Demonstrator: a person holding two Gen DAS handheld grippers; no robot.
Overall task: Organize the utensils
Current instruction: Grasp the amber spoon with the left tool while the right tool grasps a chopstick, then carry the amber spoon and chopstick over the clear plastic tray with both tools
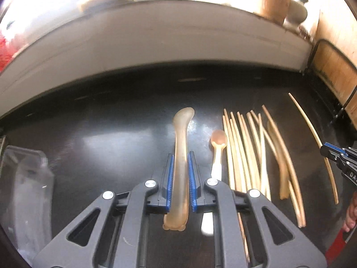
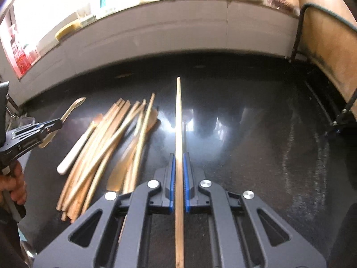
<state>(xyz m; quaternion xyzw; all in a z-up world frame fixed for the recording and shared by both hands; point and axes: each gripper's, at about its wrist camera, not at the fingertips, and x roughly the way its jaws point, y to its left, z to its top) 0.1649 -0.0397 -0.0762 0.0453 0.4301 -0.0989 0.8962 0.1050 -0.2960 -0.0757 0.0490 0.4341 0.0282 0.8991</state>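
Utensils are split between the two grippers and a pile on the dark, glossy counter (image 2: 256, 134). A translucent amber spoon (image 1: 181, 156), smooth and slightly curved, is clamped along its handle by the left gripper (image 1: 181, 174); its long axis runs straight ahead along the fingers, bowl end pointed away toward the white wall (image 1: 156, 44), butt end sticking out back between the arms. A single chopstick (image 2: 178, 134), thin, straight, pale wood, is pinched by the right gripper (image 2: 178, 178), also lined up with the fingers, tip aimed at the wall. Blue ribbed pads (image 2: 171, 178) are pressed against both sides of it.

Just right of the amber spoon, a small spoon (image 1: 217, 151) with a brownish bowl and white handle is lying on the counter. Beside that, a loose bundle of chopsticks (image 1: 245, 151) is spread roughly parallel, a few crossed over each other, with a flat wooden piece mixed in. A clear plastic container (image 1: 24, 189) is seen at the far left, blurred.
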